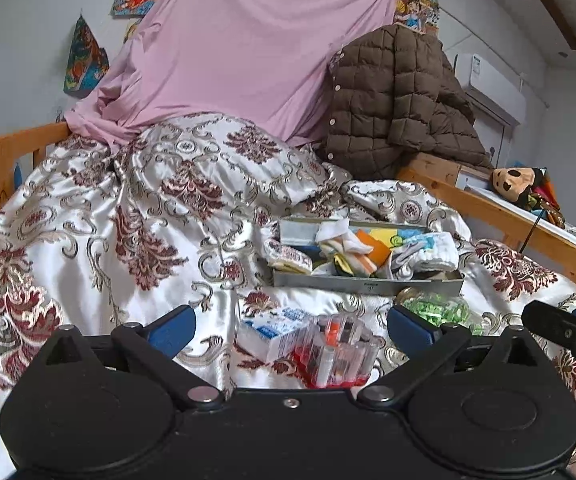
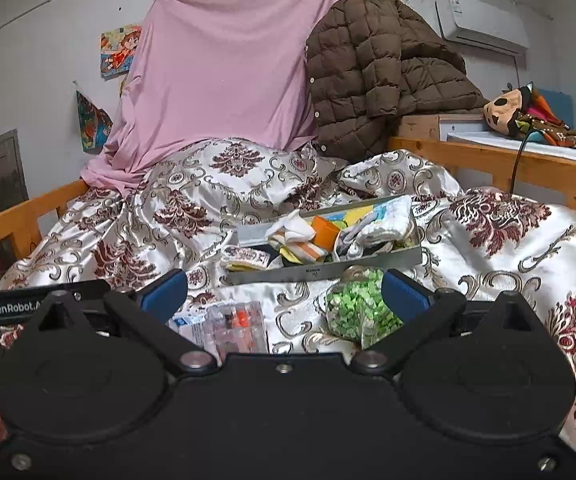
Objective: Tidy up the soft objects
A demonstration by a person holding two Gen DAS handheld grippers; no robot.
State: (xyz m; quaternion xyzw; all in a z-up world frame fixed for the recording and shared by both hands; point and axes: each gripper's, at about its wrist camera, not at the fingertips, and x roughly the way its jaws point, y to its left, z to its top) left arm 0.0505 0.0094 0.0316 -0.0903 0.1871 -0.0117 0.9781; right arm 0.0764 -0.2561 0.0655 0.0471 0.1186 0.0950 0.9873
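A lived-in bedroom at home.
Wooden bed frame (image 2: pixel 488 156), patterned satin quilt (image 1: pixel 100 216), brown puffer jacket (image 2: pixel 368 72), wall air conditioner (image 2: pixel 484 24).

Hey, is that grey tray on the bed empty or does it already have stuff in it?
Not empty. The grey tray holds a jumble of small cloths and socks across most of its length.

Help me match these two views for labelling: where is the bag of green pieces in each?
Left wrist: bag of green pieces, lower right, by the right finger.
Right wrist: same bag, lower centre, inside the right finger.
Shared landmark: grey tray just behind it.
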